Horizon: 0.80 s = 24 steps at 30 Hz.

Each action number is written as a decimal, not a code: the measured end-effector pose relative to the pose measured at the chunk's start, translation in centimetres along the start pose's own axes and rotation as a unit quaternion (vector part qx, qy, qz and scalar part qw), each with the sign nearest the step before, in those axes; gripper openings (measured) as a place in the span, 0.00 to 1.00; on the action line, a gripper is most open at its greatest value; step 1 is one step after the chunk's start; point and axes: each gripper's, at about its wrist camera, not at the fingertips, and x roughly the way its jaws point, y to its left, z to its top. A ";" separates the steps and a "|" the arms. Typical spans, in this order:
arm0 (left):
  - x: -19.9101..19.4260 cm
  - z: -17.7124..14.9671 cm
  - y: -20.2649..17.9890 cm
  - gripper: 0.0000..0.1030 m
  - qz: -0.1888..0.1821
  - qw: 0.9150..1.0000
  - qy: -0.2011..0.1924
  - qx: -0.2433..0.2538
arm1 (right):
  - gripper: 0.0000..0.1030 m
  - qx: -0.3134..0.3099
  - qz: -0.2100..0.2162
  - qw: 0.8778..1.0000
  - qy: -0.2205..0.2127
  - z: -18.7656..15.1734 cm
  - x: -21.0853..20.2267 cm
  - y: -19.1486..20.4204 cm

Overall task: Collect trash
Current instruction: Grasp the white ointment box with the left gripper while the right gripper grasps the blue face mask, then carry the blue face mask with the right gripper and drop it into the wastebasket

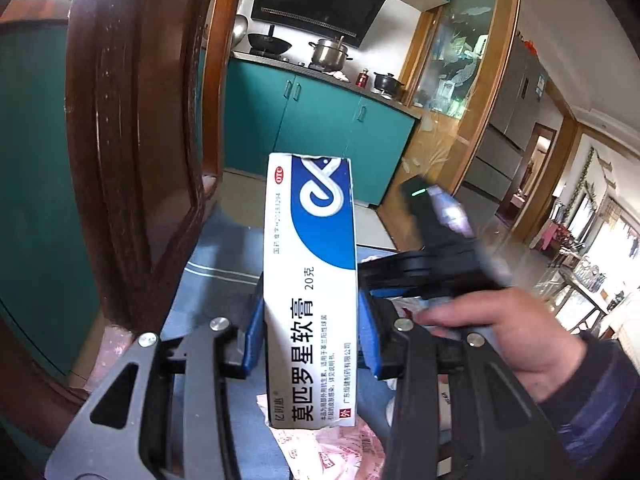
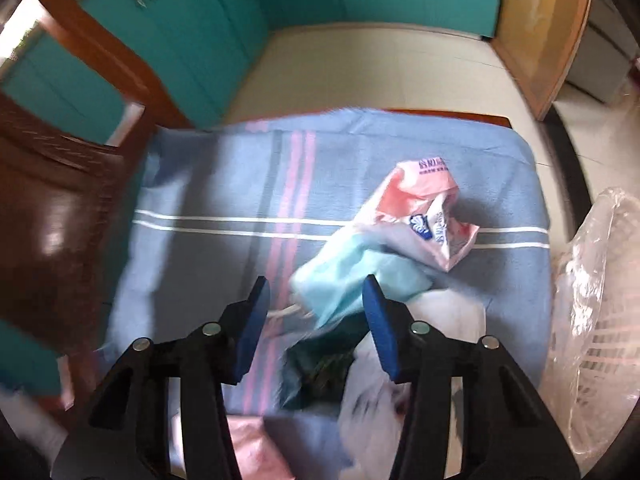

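Left gripper [image 1: 311, 332] jaws clamp the ointment box [image 1: 310, 292], held upright above the blue striped cloth [image 2: 208, 216]; right gripper [image 2: 318, 312] jaws stand open over the cloth, holding nothing. Step looks like box picked, bin it next; lined basket [image 2: 592, 280] sits far right. Only the right wrist view shows that basket, the pink wrapper [image 2: 432, 204] and light blue scrap [image 2: 344, 280], still uncollected.

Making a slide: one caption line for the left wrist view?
Left gripper clamps an upright ointment box above the blue striped cloth, kitchen behind.

Striped blue cloth [image 2: 224, 216] carries crumpled wrappers [image 2: 432, 216].
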 end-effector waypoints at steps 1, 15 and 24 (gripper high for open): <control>-0.2 0.1 0.0 0.39 -0.002 1.000 -0.003 0.001 | 0.37 0.003 -0.006 1.000 0.009 0.2 0.7 0.0; 0.1 0.0 1.9 0.39 -0.011 1.000 0.005 -0.015 | 0.02 -0.025 0.117 0.975 -0.189 -7.1 -13.1 -2.0; 1.1 -1.0 -0.9 0.39 -0.014 0.999 0.032 0.015 | 0.02 -0.046 0.102 0.962 -0.250 -15.9 -13.8 -5.3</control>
